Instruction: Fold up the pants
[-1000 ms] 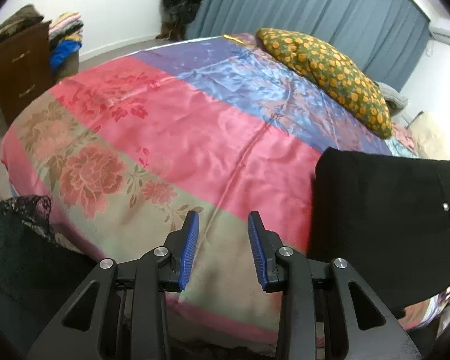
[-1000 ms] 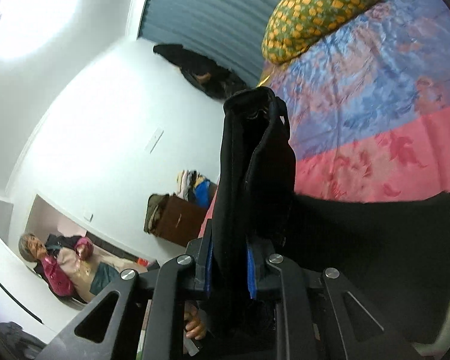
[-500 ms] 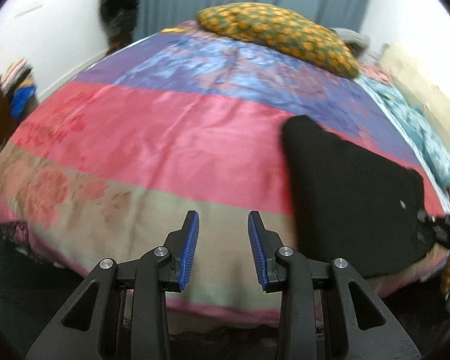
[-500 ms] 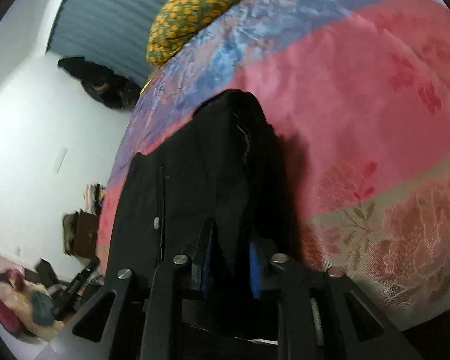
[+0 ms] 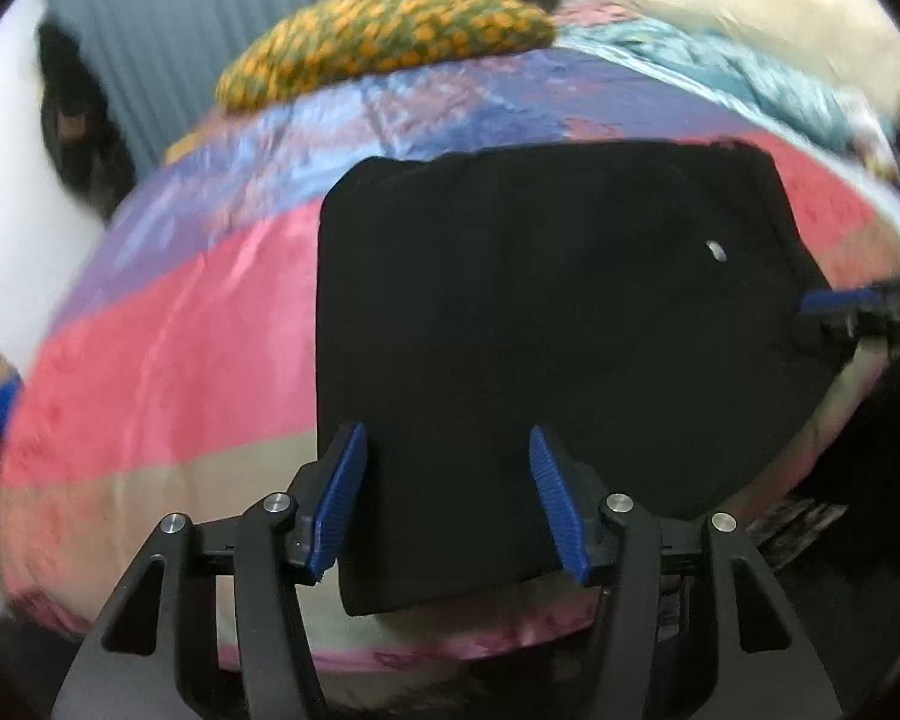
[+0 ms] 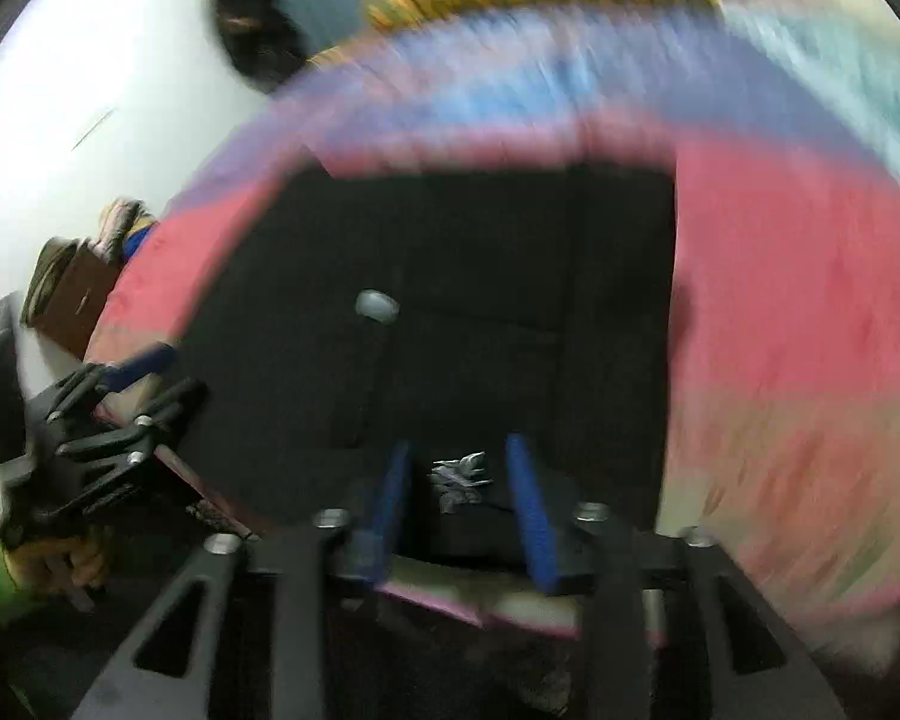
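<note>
Black pants (image 5: 540,300) lie folded flat on the bed's striped cover (image 5: 180,330), a silver button (image 5: 717,251) showing near their right side. My left gripper (image 5: 447,432) hovers over the pants' near edge. Its jaws are opening and stand wide, with the cloth below them and not pinched. In the blurred right wrist view the pants (image 6: 480,276) fill the middle. My right gripper (image 6: 457,444) straddles their near edge with a white label between the pads, which stand apart from the flat cloth. The right gripper (image 5: 810,315) also shows at the pants' right edge.
An orange-patterned pillow (image 5: 390,42) lies at the head of the bed, with teal bedding (image 5: 750,78) to its right. A brown dresser (image 6: 72,300) stands by the white wall. The left gripper (image 6: 162,378) and the hand (image 6: 60,558) holding it sit at the bed's left edge.
The right gripper came down and the hanging pants now lie flat on the bed, its jaws wider. The left gripper swung over to the pants and its jaws spread.
</note>
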